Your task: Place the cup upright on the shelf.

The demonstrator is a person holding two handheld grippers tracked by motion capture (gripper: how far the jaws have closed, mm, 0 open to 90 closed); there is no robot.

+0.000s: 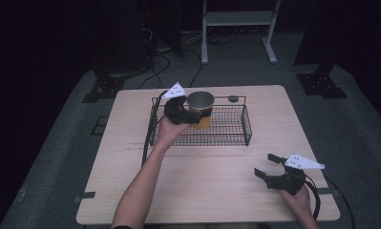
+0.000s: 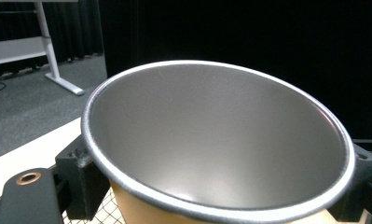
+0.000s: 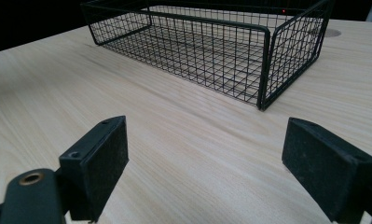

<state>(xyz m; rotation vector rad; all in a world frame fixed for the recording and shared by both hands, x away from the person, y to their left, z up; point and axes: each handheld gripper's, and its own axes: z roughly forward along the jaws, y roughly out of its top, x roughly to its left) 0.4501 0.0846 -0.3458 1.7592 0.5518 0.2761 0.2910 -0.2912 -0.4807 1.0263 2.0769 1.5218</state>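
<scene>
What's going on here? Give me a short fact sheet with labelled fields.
Held item: yellow paper cup with silvery inside
Holder: left gripper, jaws closed on the cup's sides
Cup position: over the black wire basket; whether it touches the basket floor cannot be told
Other tool: right gripper, jaws open, holding nothing
Surface: light wooden table

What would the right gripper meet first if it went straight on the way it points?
Probably the basket: the open right gripper points across bare table at its near corner. Depth is hard to judge.
</scene>
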